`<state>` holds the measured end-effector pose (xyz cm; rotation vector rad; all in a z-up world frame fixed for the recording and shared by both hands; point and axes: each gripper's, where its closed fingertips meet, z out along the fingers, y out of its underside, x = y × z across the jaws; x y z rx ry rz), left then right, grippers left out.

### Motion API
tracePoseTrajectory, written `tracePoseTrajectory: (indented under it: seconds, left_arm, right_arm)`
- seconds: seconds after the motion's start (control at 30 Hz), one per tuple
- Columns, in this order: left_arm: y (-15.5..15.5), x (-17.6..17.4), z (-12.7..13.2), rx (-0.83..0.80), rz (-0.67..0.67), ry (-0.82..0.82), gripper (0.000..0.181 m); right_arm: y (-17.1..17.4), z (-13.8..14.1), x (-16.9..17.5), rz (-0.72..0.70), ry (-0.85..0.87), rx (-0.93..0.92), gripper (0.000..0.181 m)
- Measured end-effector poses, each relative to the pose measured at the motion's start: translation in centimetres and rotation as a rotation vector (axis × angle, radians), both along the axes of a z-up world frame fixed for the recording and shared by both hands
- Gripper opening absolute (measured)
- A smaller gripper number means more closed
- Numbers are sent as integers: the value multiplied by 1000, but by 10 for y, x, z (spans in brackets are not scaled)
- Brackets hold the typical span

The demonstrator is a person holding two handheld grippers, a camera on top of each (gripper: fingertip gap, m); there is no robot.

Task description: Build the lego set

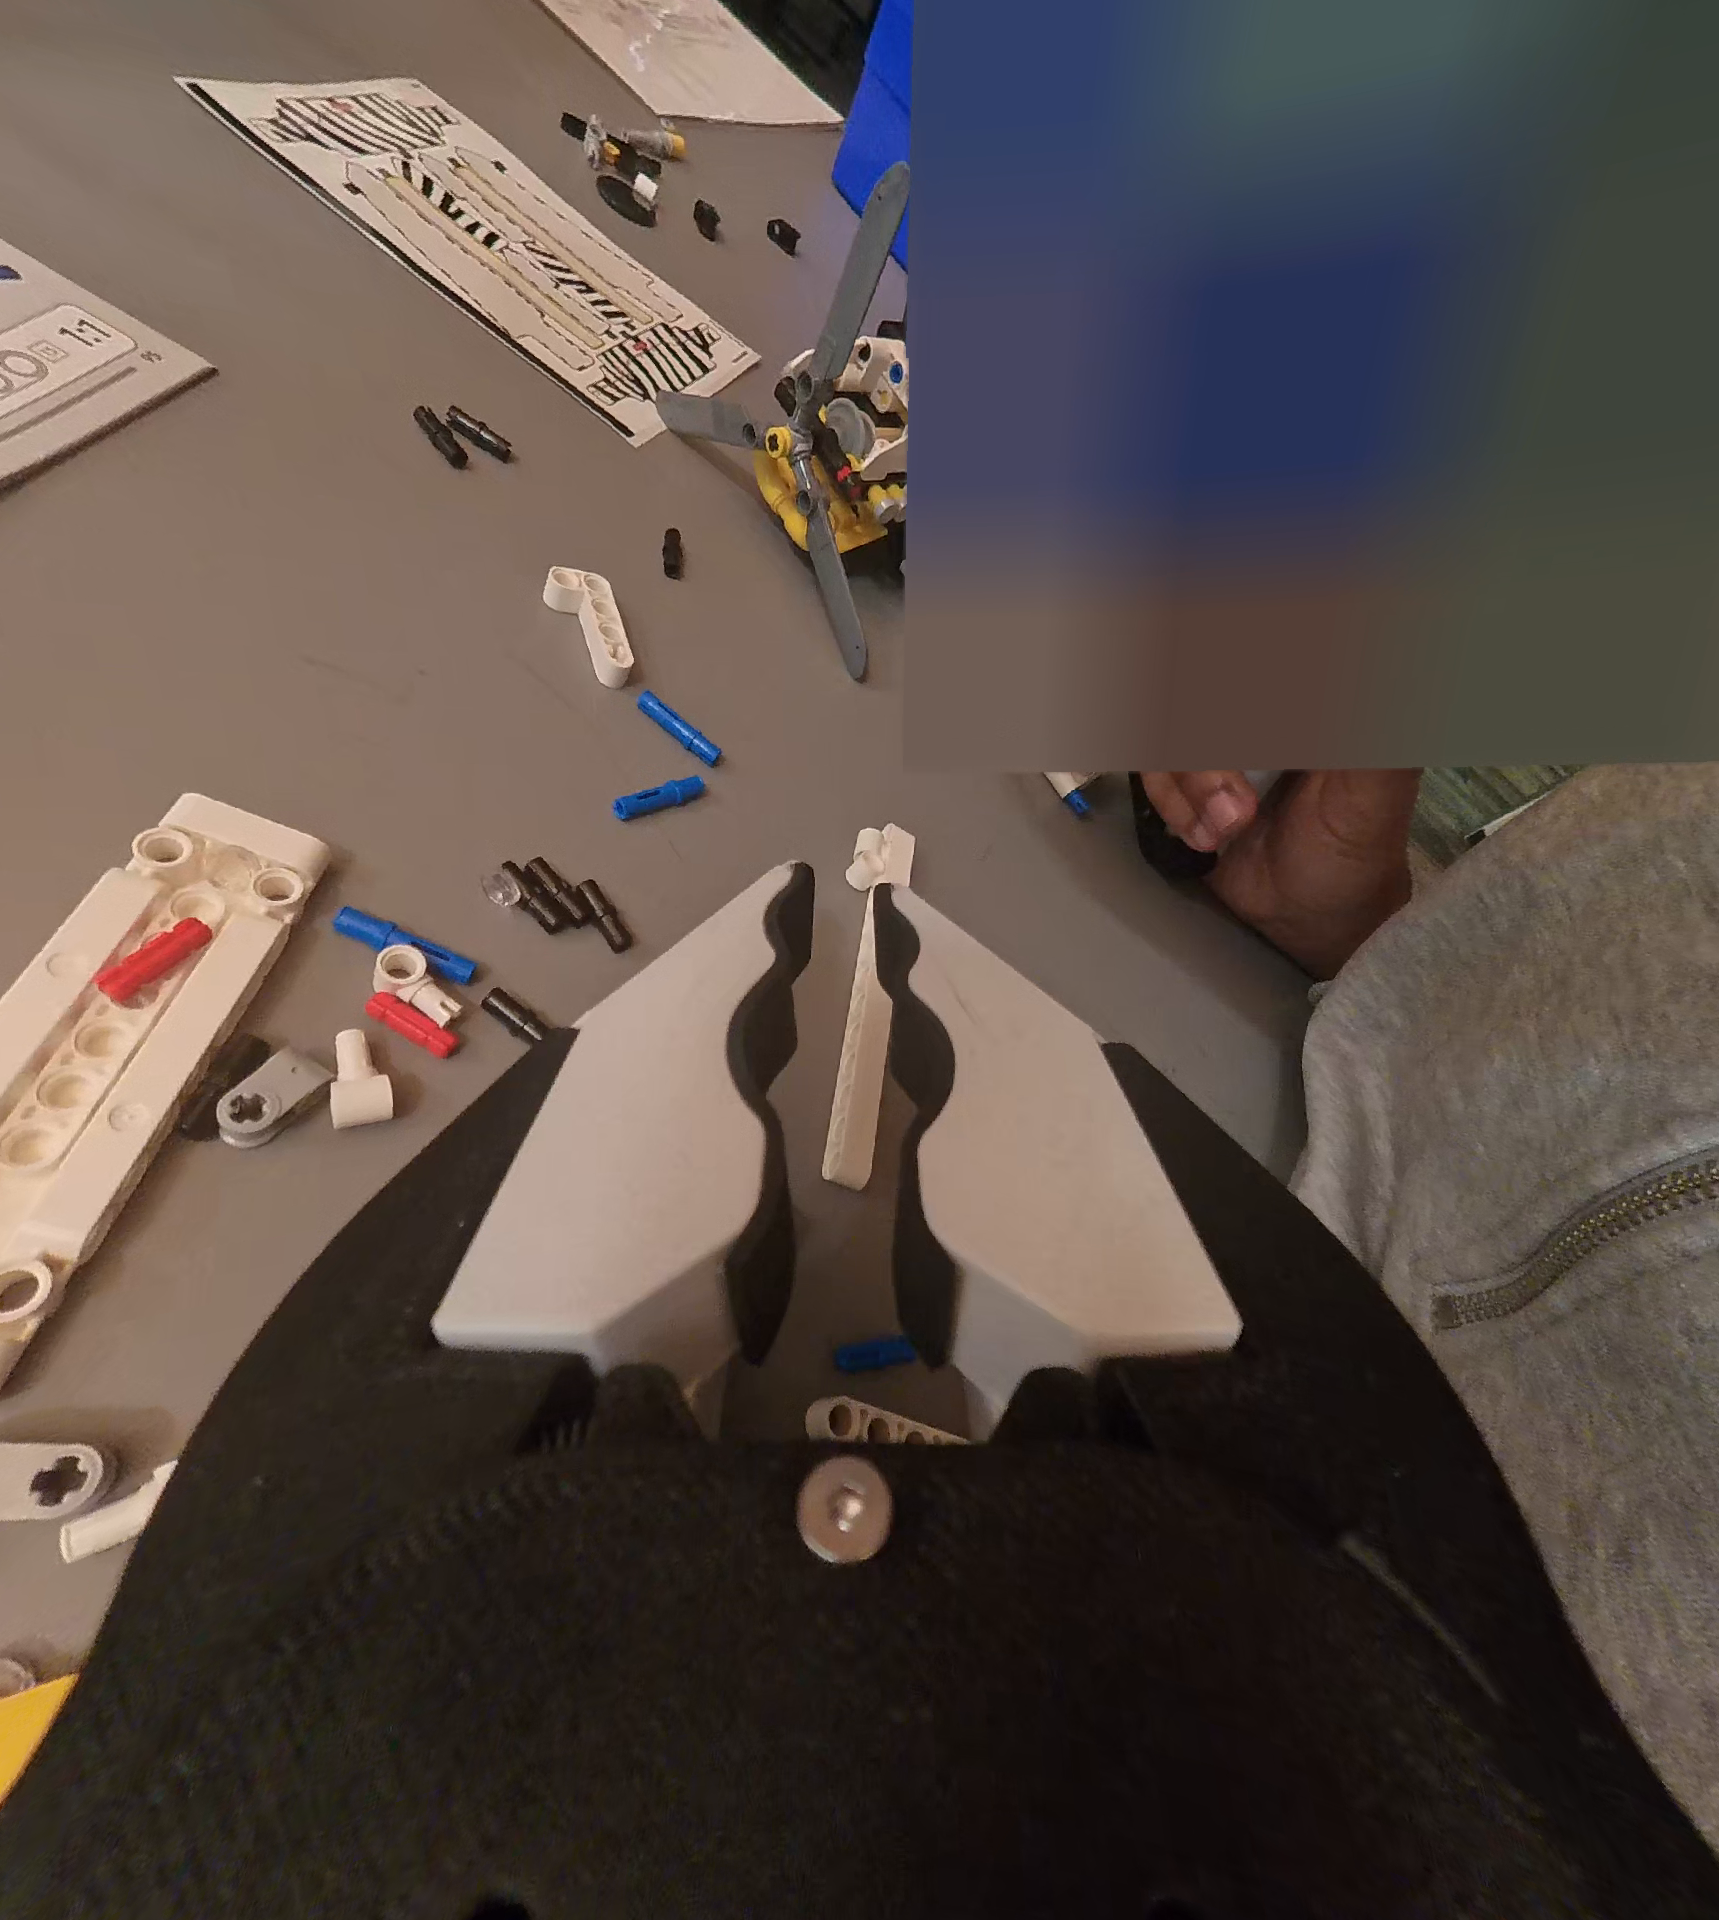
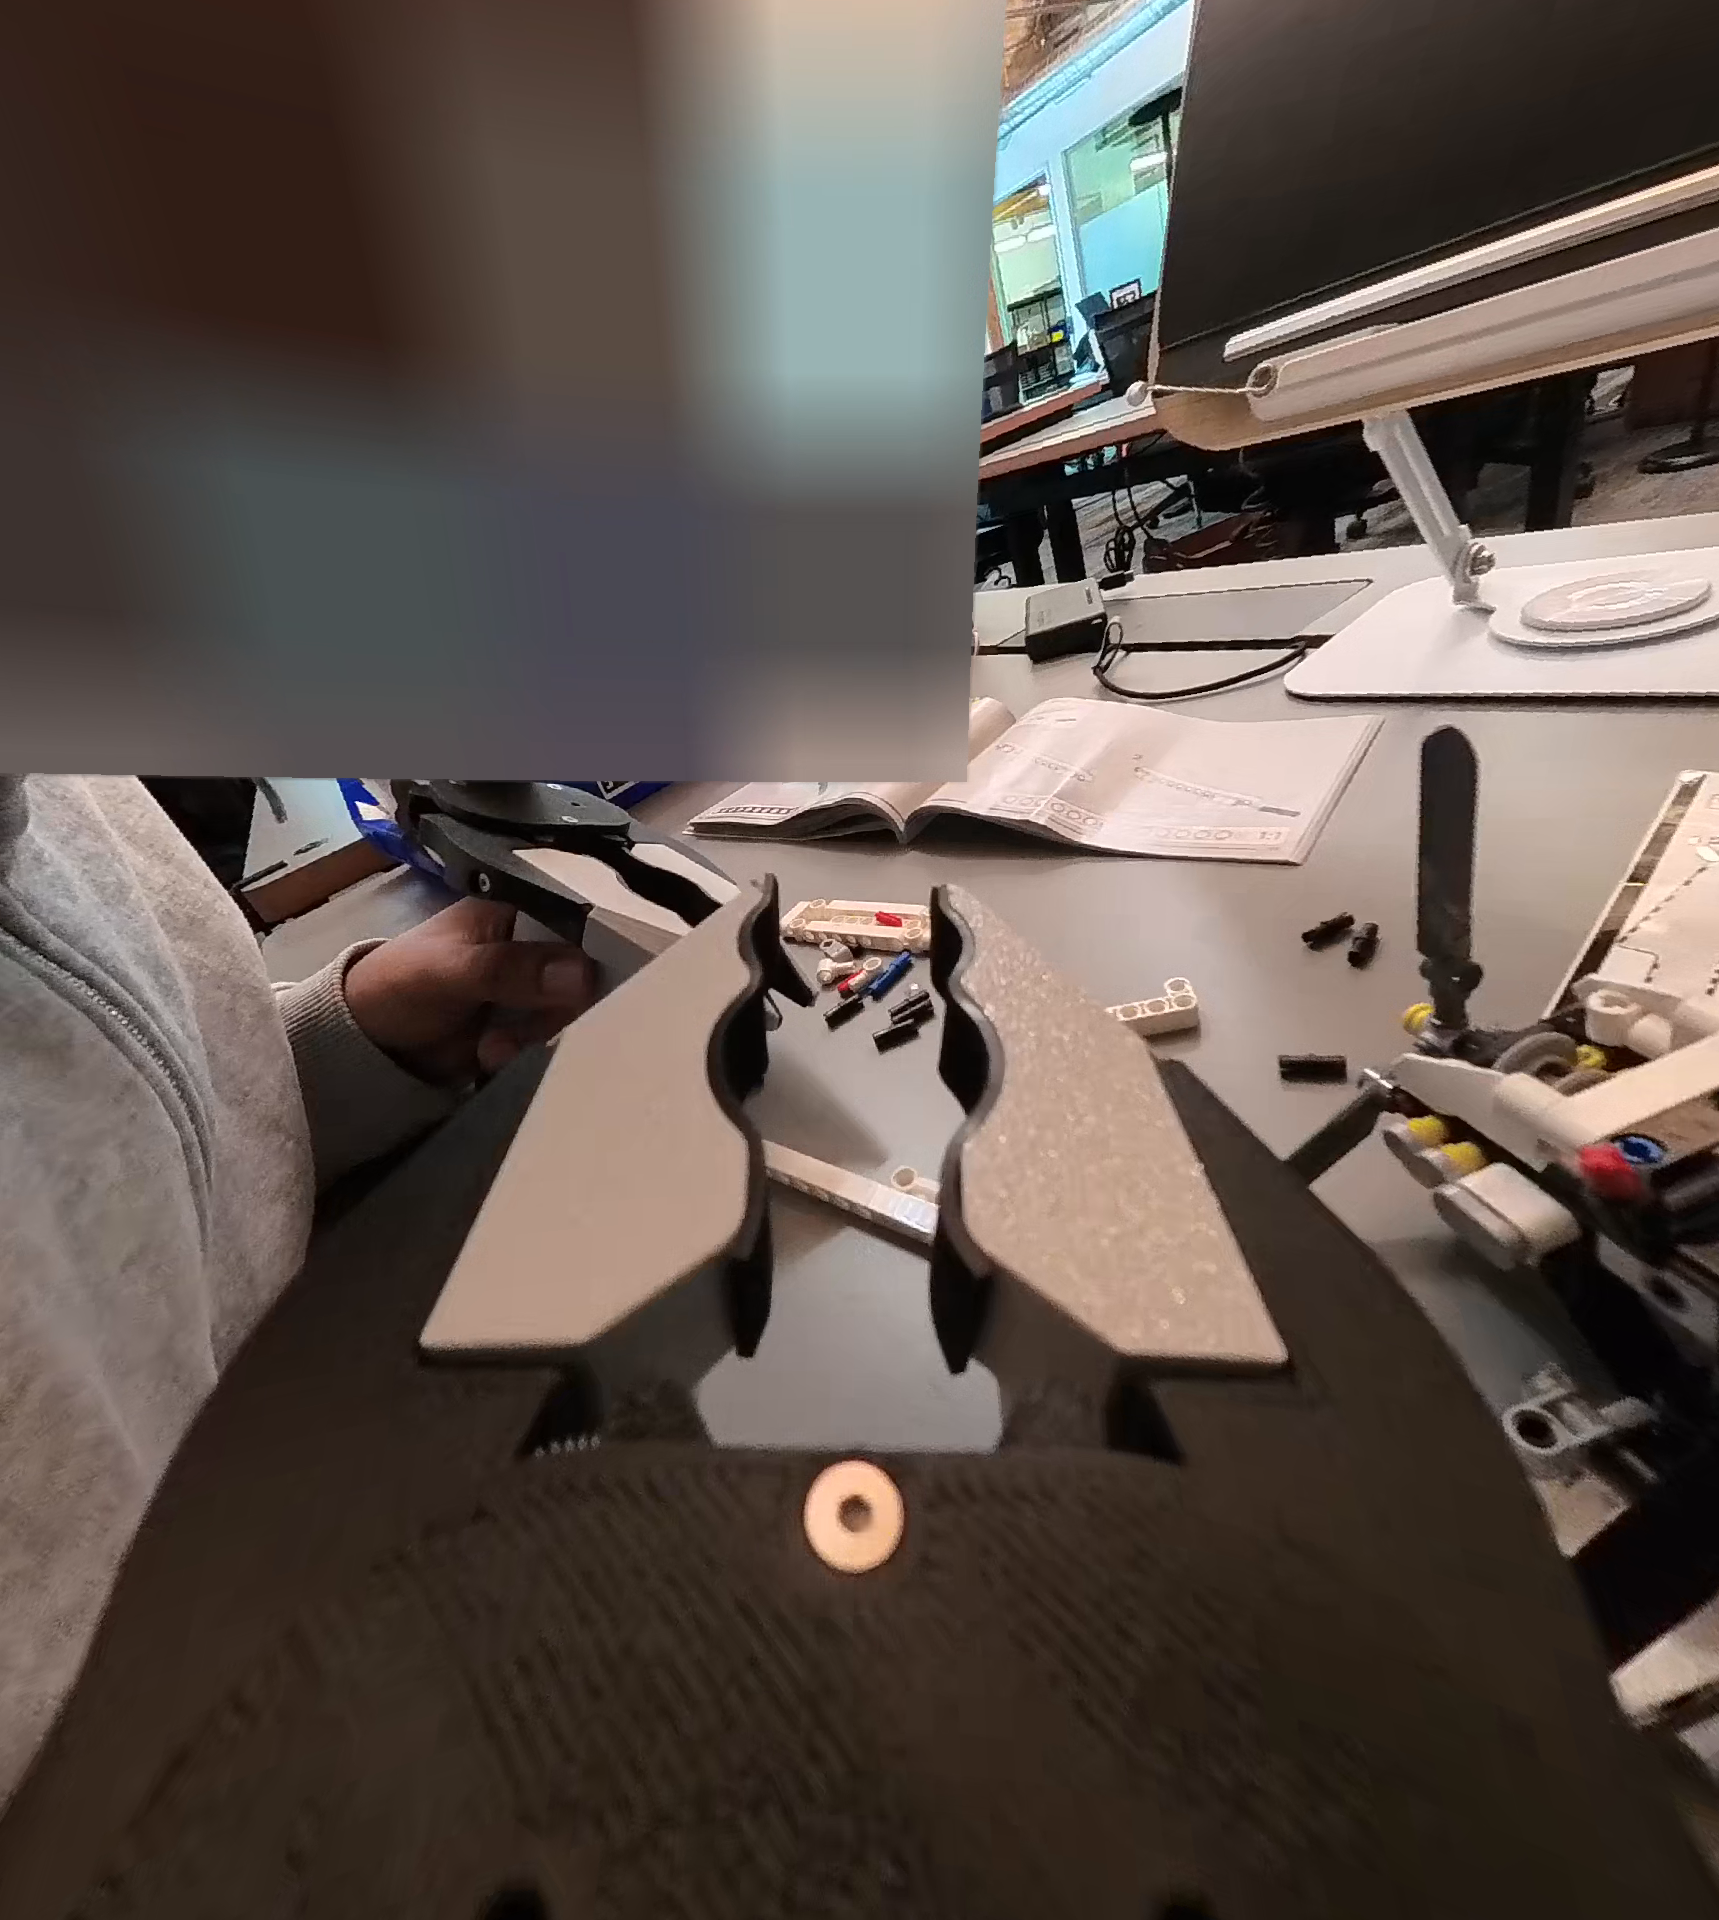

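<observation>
Left gripper [image 1: 844, 904]: grey fingers with black wavy pads, slightly apart, a narrow gap at the tips. A long thin white holed beam [image 1: 857, 1049] shows in that gap, its far end carrying a small white connector [image 1: 879, 854]; whether the pads touch the beam or it lies on the desk beneath them, cannot tell. A short blue pin [image 1: 873, 1353] shows low between the fingers.

Right gripper [image 2: 850, 904]: fingers apart, nothing between them. The same white beam [image 2: 850, 1184] passes behind the gap, on or near the grey desk [image 2: 1250, 904].

Outward, left wrist view: clump of black pins [image 1: 569, 902], two blue pins [image 1: 678, 727], a white angled beam [image 1: 593, 625], then a large white panel piece [image 1: 96, 1039] with a red pin [image 1: 154, 958] lying in it, toward the desk's left side. Farther off, a partly built yellow, white and grey model with grey propeller blades [image 1: 824, 436], beside a black-and-white striped sticker sheet [image 1: 481, 249]. An open instruction booklet [image 1: 13, 384] sits at the left edge.

Right wrist view: booklet [image 2: 1094, 790] lies open beyond the loose pieces; the model [image 2: 1561, 1122] is at the right. A hand [image 2: 460, 987] with a grey sleeve holds the left gripper's body. A white monitor stand [image 2: 1561, 634] occupies the far right of the desk.
</observation>
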<state>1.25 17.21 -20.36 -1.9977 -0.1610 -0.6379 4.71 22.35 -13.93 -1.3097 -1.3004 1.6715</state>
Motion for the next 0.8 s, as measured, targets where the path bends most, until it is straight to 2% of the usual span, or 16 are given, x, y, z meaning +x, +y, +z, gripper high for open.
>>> tracePoseTrajectory:
  seconds: [0.8]
  left_arm:
    - [0,0,-1,-7,2,-6,9]
  right_arm:
    - [-1,-1,-1,6,-5,2,27]
